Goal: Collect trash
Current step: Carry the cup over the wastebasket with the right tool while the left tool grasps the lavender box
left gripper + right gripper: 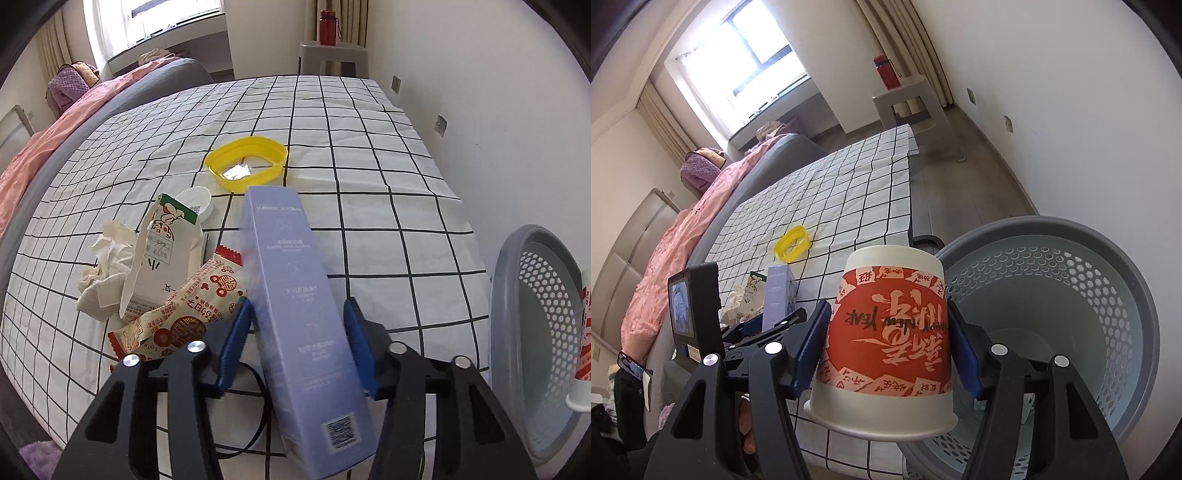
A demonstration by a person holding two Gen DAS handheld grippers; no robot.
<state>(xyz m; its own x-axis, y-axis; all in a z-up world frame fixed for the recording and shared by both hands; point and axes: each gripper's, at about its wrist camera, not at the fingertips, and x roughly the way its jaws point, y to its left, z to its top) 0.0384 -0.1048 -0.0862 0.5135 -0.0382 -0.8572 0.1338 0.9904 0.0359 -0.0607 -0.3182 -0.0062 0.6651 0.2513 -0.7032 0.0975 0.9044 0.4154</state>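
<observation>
My left gripper (298, 302) has its blue pads against both sides of a tall lilac box (288, 251), which stands tilted on the checked sheet (388, 240). Left of it lies a pile of trash: a milk carton (162, 258), a red-and-white snack wrapper (184, 314), crumpled tissue (107, 269) and a white lid (195, 199). Farther back, a yellow plastic ring (247, 162) surrounds a scrap of foil (238, 171). My right gripper (886, 306) is shut on an upside-down red-and-white paper cup (890, 332), held beside the rim of the grey perforated basket (1071, 295).
The basket (532, 332) stands off the bed's right side, near the white wall. A pink duvet (665, 258) covers the bed's left half. A grey stool (908, 107) with a red bottle (886, 72) stands beyond the bed's far end.
</observation>
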